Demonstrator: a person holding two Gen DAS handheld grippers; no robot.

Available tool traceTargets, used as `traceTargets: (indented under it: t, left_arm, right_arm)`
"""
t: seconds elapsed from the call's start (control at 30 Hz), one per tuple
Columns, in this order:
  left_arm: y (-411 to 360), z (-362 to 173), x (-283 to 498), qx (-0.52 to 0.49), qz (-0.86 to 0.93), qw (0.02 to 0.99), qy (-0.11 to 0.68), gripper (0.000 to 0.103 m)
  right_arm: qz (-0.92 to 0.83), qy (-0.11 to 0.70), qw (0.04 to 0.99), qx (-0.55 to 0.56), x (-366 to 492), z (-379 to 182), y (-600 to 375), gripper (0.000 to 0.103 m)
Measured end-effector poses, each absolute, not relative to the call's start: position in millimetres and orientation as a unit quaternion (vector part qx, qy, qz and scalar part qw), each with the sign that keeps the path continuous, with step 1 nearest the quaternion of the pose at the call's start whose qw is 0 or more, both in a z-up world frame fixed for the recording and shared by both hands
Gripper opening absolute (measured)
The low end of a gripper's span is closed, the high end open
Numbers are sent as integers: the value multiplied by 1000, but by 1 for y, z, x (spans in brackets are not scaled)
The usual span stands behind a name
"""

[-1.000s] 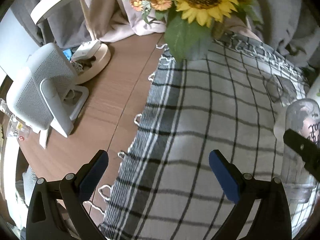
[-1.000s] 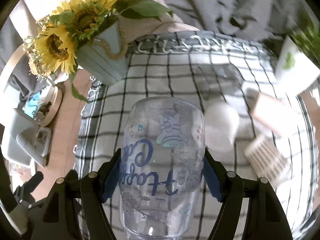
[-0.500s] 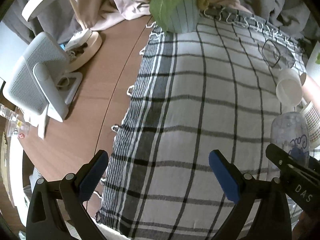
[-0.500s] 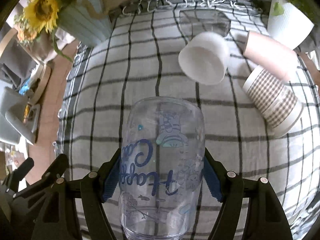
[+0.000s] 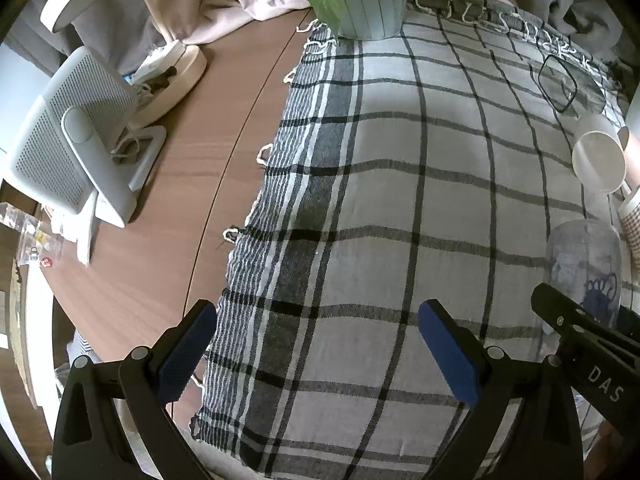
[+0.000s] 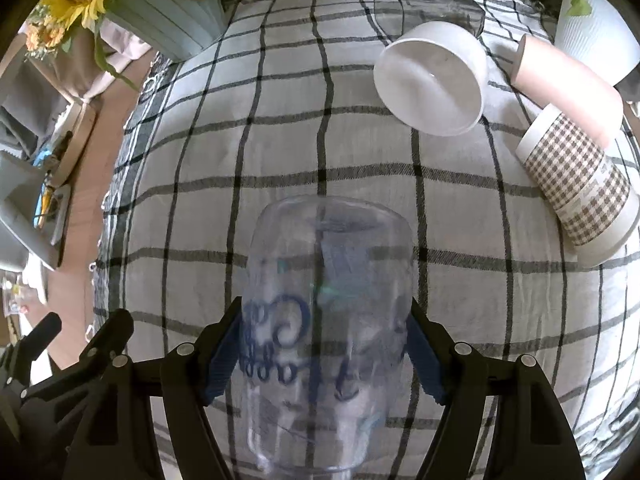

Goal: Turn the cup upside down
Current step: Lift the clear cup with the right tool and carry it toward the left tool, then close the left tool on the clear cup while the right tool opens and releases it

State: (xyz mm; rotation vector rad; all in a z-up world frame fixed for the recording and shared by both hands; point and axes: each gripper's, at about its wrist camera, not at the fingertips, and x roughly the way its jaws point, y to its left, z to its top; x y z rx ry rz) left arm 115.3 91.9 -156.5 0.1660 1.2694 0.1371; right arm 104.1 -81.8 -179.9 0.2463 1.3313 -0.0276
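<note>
A clear plastic cup point(image 6: 328, 304) with blue cursive lettering sits between the blue pads of my right gripper point(image 6: 326, 354), which is shut on it. The cup points away from the camera, over the checked cloth point(image 6: 280, 152). I cannot tell whether it touches the cloth. The same cup point(image 5: 584, 264) shows at the right edge of the left wrist view, with the right gripper's black finger in front of it. My left gripper point(image 5: 318, 354) is open and empty, low over the cloth's left part point(image 5: 380, 208).
A white cup point(image 6: 432, 80), a pink cup point(image 6: 568, 80) and a brown-checked paper cup point(image 6: 576, 184) lie on their sides at the far right. A clear container point(image 6: 428, 4) and a sunflower pot point(image 6: 164, 20) stand at the back. A white fan point(image 5: 76, 140) and a lamp base point(image 5: 168, 76) stand on the wooden table on the left.
Both wrist views have tilted downward and dropped closer to the cloth. The right gripper still holds the cup, now lower over the cloth; the lying cups look nearer.
</note>
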Motion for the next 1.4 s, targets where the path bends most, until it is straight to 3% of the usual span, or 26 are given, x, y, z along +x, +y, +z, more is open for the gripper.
traceTargets:
  t: [0.23,0.8,1.4]
  left_arm:
    - [91,-152,113,75,70,801,589,103]
    - [26,-103,107,93,-17,822,562,103]
    - [-64,-144,139,106,-148,759,625,102]
  right_arm:
    - [-3,610,784,115,102,-175,-85,82]
    - [-54,535,826,169,54,-102,-152,85]
    - [-128,546,790,247,32,-125,-227,85]
